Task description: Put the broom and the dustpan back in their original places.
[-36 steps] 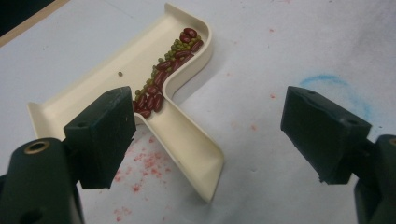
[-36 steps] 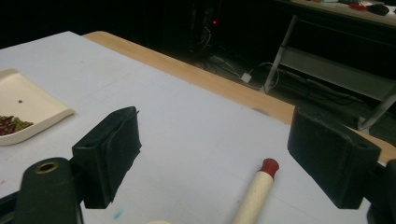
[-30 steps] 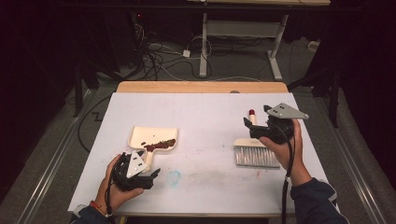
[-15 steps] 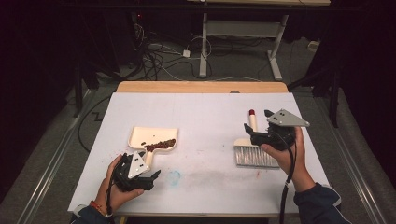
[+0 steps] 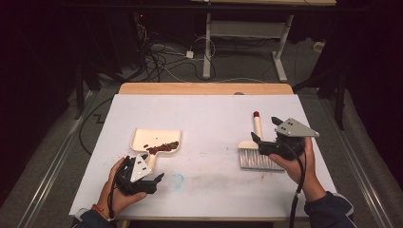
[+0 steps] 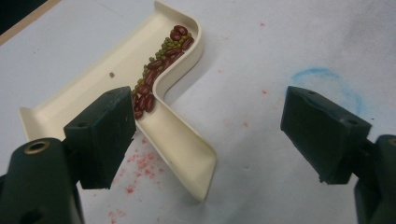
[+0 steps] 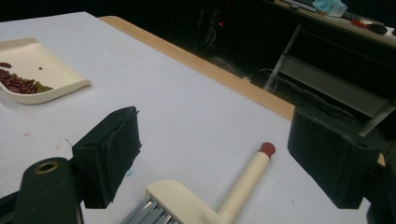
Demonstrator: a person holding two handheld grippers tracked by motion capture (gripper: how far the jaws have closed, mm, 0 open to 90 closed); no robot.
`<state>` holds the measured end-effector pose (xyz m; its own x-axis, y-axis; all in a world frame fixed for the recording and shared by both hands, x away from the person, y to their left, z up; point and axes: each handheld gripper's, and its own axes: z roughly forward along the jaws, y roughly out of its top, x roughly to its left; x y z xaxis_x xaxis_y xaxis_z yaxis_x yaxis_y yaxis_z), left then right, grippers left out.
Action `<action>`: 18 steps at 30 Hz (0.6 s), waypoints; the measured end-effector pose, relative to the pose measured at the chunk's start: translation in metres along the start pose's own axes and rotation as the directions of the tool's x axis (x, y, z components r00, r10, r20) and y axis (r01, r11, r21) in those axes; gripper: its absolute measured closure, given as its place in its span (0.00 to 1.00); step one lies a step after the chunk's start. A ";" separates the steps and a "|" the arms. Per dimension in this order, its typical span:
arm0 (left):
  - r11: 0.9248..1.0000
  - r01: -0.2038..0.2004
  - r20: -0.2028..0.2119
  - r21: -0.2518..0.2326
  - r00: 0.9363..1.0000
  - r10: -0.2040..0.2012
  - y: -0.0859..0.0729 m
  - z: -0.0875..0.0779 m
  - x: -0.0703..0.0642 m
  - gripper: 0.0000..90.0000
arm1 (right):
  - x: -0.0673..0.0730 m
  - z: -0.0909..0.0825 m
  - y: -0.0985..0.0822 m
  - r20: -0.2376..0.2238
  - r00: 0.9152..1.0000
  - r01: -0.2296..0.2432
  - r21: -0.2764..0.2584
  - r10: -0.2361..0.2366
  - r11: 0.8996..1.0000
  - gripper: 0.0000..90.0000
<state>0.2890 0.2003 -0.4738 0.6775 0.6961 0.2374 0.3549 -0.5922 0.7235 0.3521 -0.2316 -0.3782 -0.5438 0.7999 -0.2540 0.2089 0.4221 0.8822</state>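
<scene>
Two hand-held grippers sit over a white-covered table (image 5: 204,118), one in each lower corner of the high view. The left gripper (image 5: 154,179), held in the person's left hand (image 5: 116,187) at lower left of that frame, has its jaws spread wide with nothing between them. In the left gripper view the cream dustpan (image 6: 116,70) runs from the left edge up to the top centre, its short handle reaching down toward the lower middle of the frame. A heap of red and green beans (image 6: 161,60) lies along the pan's back wall, and the left jaw pad overlaps the pan's edge in the picture; whether it touches cannot be told. Red crumbs (image 6: 140,163) speckle the table beside the handle, and a faint blue ring (image 6: 327,81) is smudged at upper right.

The right gripper (image 5: 266,142), at lower right of the high view in the right hand (image 5: 304,164), is also spread open and holds nothing. A cream hand brush (image 5: 254,149) lies flat just beside it, grey bristles toward the bottom of the frame, its handle ending in a red tip (image 5: 256,114) pointing to the top. In the right gripper view the brush (image 7: 219,196) appears at bottom centre between the two parted jaws, below them, with the dustpan (image 7: 42,70) at upper left, well apart from it
</scene>
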 end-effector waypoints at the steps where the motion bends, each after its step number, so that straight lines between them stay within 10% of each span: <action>1: 1.000 0.000 0.002 0.002 1.000 0.000 0.000 0.000 0.000 0.20 | 0.000 -0.001 -0.001 -0.001 1.000 0.000 0.003 0.000 1.000 0.19; 18: 1.000 0.003 0.002 0.005 1.000 -0.003 0.000 0.001 0.000 0.20 | 0.000 -0.011 -0.020 -0.010 1.000 0.028 0.001 -0.028 1.000 0.19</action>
<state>0.2894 0.1997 -0.4745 0.6776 0.6973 0.2336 0.3605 -0.5918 0.7210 0.3388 -0.2447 -0.3909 -0.5576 0.7832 -0.2750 0.1938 0.4450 0.8743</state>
